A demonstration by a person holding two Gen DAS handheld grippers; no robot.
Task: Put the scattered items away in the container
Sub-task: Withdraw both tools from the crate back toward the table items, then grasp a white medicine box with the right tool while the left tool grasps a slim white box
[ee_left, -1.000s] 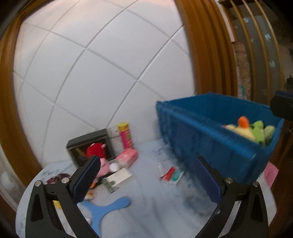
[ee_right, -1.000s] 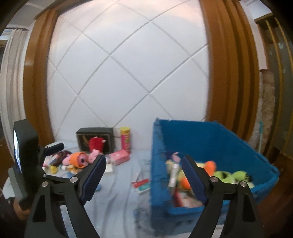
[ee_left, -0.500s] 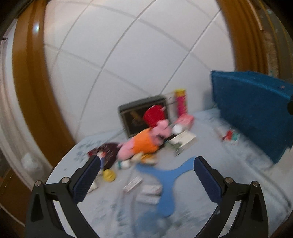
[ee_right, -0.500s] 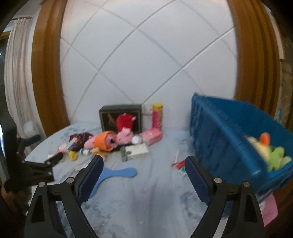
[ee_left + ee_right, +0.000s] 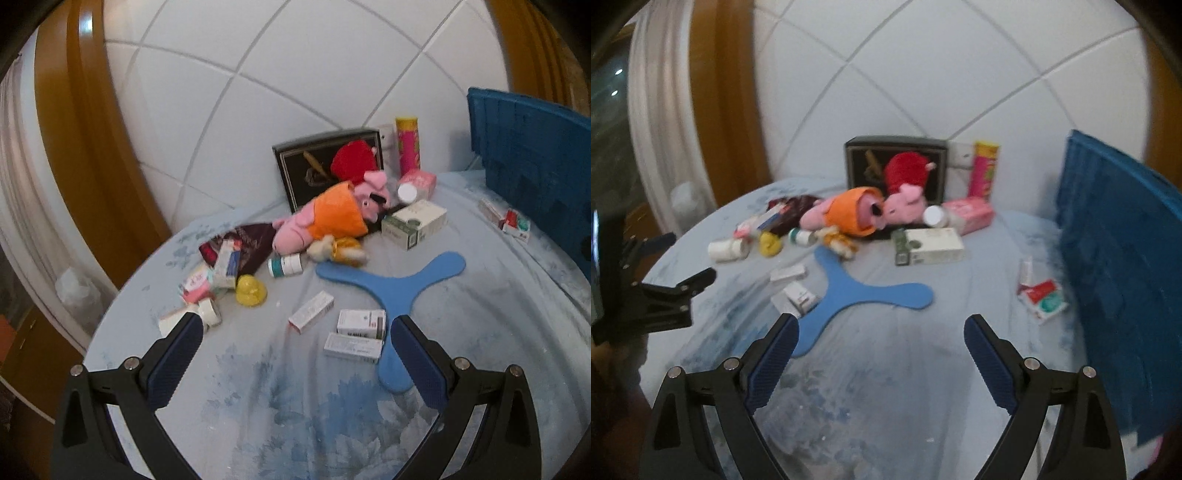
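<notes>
Scattered items lie on a round table with a pale blue cloth (image 5: 332,424). A blue three-armed boomerang (image 5: 397,291) (image 5: 864,295) lies in the middle. Small white medicine boxes (image 5: 360,323) lie just ahead of my left gripper (image 5: 293,347), which is open and empty. A pink pig plush in orange (image 5: 332,218) (image 5: 857,212), a yellow duck (image 5: 251,291) and a white-green box (image 5: 413,223) (image 5: 929,245) lie farther back. The blue bin (image 5: 535,177) (image 5: 1123,266) stands at the right. My right gripper (image 5: 881,345) is open and empty above the cloth.
A black framed box (image 5: 314,170), a red plush (image 5: 352,158) and a pink-yellow can (image 5: 408,149) stand against the white tiled wall. A red-and-white packet (image 5: 1041,297) lies beside the bin. My left gripper also shows in the right wrist view (image 5: 665,295), at the table's left edge.
Both grippers have swung left, away from the bin and toward the scattered items. The bin's inside has dropped out of view. Both stay open.
</notes>
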